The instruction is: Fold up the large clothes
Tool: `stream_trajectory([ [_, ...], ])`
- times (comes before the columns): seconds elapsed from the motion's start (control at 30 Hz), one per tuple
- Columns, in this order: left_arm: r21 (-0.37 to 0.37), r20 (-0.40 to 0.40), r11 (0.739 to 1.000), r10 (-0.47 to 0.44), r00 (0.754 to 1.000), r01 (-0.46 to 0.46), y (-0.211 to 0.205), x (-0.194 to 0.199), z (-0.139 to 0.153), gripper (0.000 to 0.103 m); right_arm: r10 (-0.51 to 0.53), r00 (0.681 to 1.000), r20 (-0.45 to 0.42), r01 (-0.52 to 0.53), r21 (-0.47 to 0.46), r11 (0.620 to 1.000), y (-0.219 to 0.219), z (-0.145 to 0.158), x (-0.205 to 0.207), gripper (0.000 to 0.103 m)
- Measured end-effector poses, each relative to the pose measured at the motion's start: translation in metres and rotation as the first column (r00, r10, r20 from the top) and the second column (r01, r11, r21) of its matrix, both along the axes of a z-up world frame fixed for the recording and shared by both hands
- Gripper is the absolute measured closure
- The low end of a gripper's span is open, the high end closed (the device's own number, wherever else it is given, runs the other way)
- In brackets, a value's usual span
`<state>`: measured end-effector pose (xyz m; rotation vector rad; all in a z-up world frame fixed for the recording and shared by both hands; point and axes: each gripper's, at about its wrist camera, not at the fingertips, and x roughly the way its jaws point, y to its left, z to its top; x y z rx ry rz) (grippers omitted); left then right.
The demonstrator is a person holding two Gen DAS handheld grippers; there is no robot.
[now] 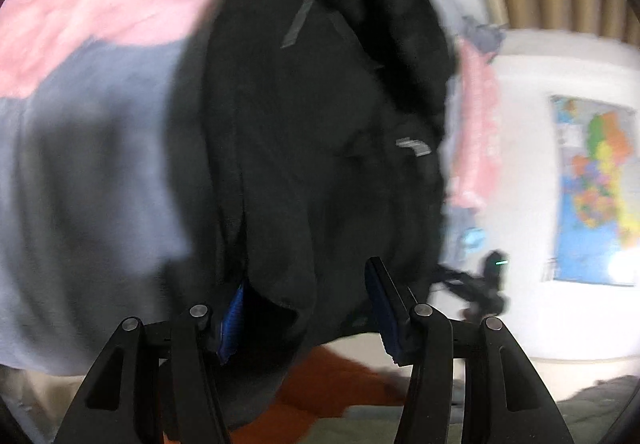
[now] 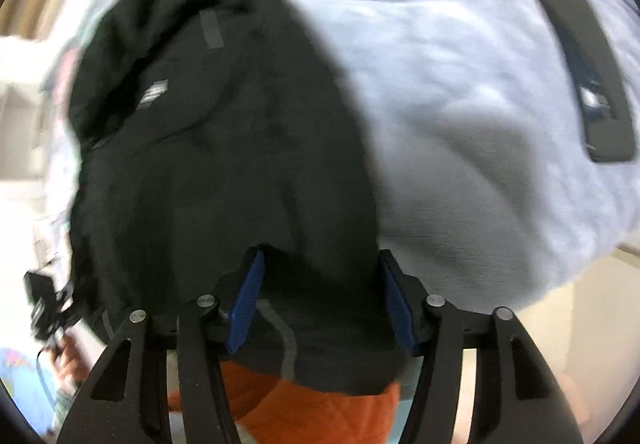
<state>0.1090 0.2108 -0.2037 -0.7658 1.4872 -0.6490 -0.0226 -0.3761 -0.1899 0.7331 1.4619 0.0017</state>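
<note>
The black jacket (image 1: 320,132) lay on the pale blue blanket (image 2: 460,104) ahead of both grippers, its near hem between their fingers. The left gripper (image 1: 306,304) and right gripper (image 2: 322,296) stood wide apart around that hem, probably placed to seize it for a fold; neither pinched it.

Both your views are smeared by motion blur and bent hard by the fisheye, with dark vignette at the rims. Only the tongs stay sharp. In your left view, glare burns out the wall map (image 1: 596,192) at 4 o'clock. In your right view, the black jacket (image 2: 224,148) shadows the pale blanket (image 2: 460,92) toward 3 o'clock.
</note>
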Motion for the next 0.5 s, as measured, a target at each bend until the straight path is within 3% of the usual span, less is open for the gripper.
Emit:
stream_trajectory([
  [0.1,-0.129,0.03,0.991,0.034,0.999,-0.029,0.003,0.002,0.016,0.048,0.06,0.994,0.095,-0.065,0.055,0.996,0.011,0.023,0.003,0.042],
  [0.2,-0.225,-0.004,0.972,0.07,0.998,-0.069,0.002,0.001,0.01,0.048,0.054,0.993,0.108,-0.064,0.087,0.994,0.008,0.023,0.0,0.042],
  [0.3,-0.16,-0.05,0.985,0.055,0.997,-0.063,-0.002,-0.005,-0.006,0.048,0.021,0.998,0.064,-0.029,0.116,0.993,0.001,0.006,-0.011,0.042],
  [0.5,0.047,-0.093,0.997,-0.058,0.994,0.062,-0.018,-0.027,-0.025,0.048,0.062,0.996,-0.068,-0.055,0.095,0.994,0.008,-0.032,-0.029,0.042],
])
